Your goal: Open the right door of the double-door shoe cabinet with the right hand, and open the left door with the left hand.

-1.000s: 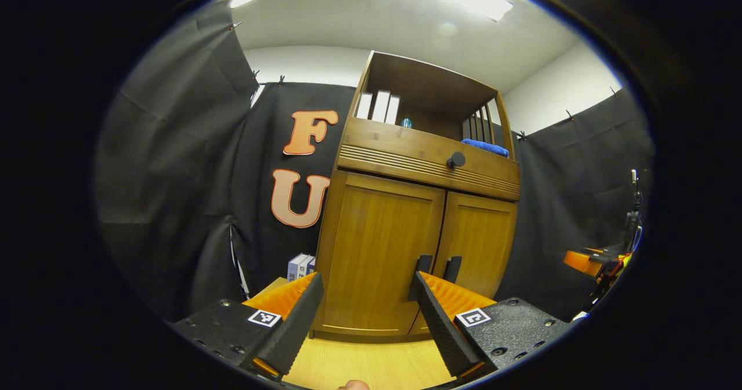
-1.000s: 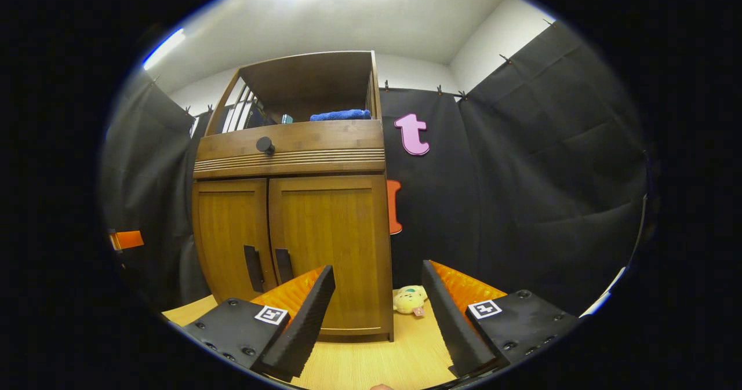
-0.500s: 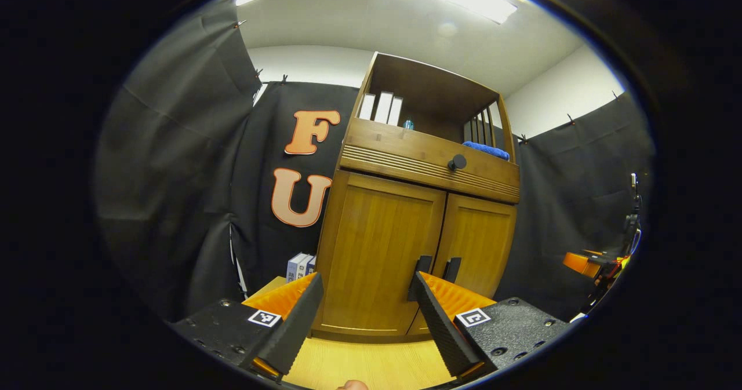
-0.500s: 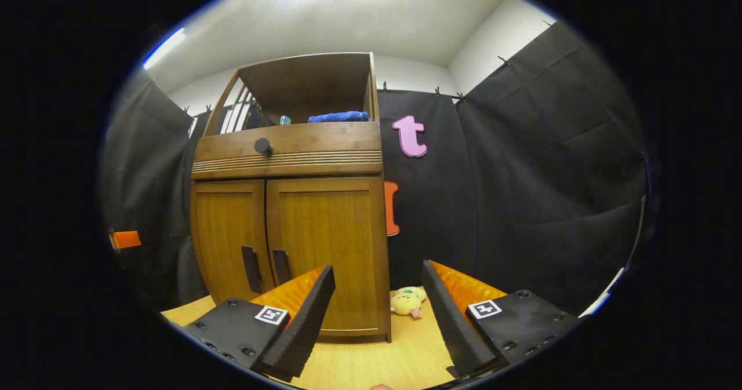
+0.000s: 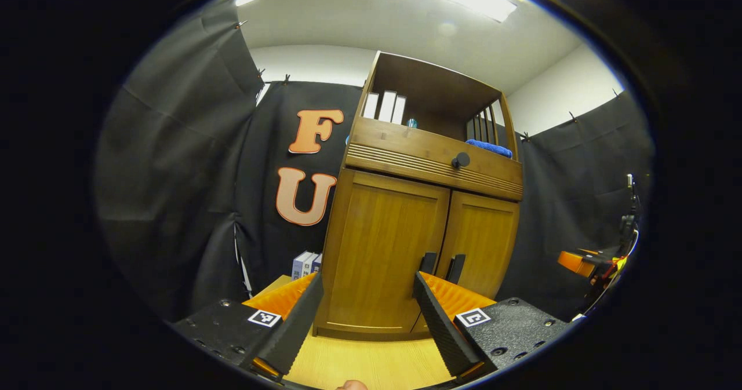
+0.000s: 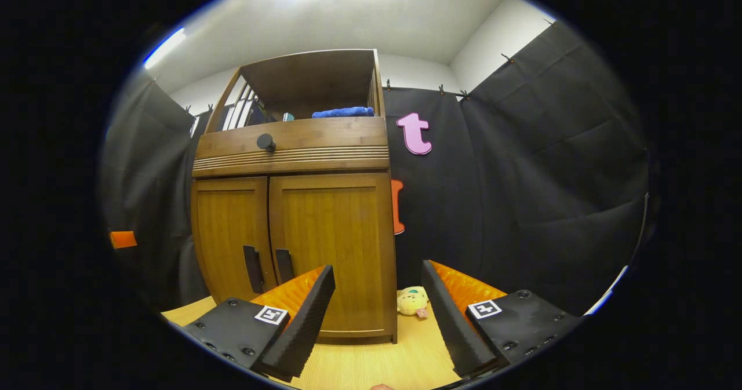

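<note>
A wooden shoe cabinet stands ahead with both doors closed. In the left gripper view its left door [image 5: 379, 251] and right door [image 5: 482, 245] each carry a black handle near the middle seam, the left handle [image 5: 428, 262] and the right handle [image 5: 455, 268]. My left gripper [image 5: 366, 306] is open, short of the left door, holding nothing. In the right gripper view the right door [image 6: 331, 239] with its handle [image 6: 283, 265] lies ahead to the left. My right gripper [image 6: 377, 303] is open, off the cabinet's right corner.
A drawer with a round black knob [image 6: 265, 142] sits above the doors; a blue cloth [image 6: 342, 112] and white books [image 5: 384, 106] lie on the open shelf. A yellow plush toy [image 6: 411, 300] lies on the wooden floor beside the cabinet. Small boxes [image 5: 302, 264] stand at its left.
Both views have shifted slightly: the cabinet sits a little to the right in each. Both grippers stay open and the doors stay closed.
</note>
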`<state>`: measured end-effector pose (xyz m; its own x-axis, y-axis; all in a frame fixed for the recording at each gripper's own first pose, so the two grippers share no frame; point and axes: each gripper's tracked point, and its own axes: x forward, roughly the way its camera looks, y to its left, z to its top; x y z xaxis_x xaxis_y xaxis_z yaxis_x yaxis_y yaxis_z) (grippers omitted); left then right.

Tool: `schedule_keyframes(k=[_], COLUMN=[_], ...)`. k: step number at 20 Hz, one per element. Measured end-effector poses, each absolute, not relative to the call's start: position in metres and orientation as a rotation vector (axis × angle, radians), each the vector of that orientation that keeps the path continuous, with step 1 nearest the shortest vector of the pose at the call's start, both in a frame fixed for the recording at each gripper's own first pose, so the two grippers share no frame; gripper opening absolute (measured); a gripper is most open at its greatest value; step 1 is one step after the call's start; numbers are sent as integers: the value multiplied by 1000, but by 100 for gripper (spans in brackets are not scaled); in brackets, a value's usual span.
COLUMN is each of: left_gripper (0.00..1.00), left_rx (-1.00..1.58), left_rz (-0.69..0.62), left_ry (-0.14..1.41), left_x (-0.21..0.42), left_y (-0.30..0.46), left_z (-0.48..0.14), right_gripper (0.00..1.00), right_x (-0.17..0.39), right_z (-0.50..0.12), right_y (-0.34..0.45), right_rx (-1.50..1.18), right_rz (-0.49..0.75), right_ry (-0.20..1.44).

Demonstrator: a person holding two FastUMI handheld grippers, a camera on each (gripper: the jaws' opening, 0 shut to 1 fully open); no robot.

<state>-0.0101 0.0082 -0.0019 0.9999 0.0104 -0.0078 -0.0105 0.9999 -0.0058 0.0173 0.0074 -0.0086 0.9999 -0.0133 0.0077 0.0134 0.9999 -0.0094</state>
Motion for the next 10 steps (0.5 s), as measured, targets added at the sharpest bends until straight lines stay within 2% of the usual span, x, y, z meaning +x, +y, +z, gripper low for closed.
schedule_keyframes(k=[3, 4, 5, 10], left_gripper=[94, 92, 94, 94], left_rx=[7, 16, 25, 63], left_rz=[18, 24, 31, 49], left_ry=[15, 15, 13, 2], left_x=[-16, -18, -21, -32], left_y=[13, 15, 18, 30], left_z=[-3, -2, -1, 4], right_gripper=[98, 97, 97, 98], right_x=[30, 34, 39, 61], right_z=[-12, -15, -16, -33], right_y=[17, 24, 30, 74], right_rx=[-9, -10, -11, -33], right_rz=[0, 8, 20, 74], right_ry=[-11, -9, -8, 13])
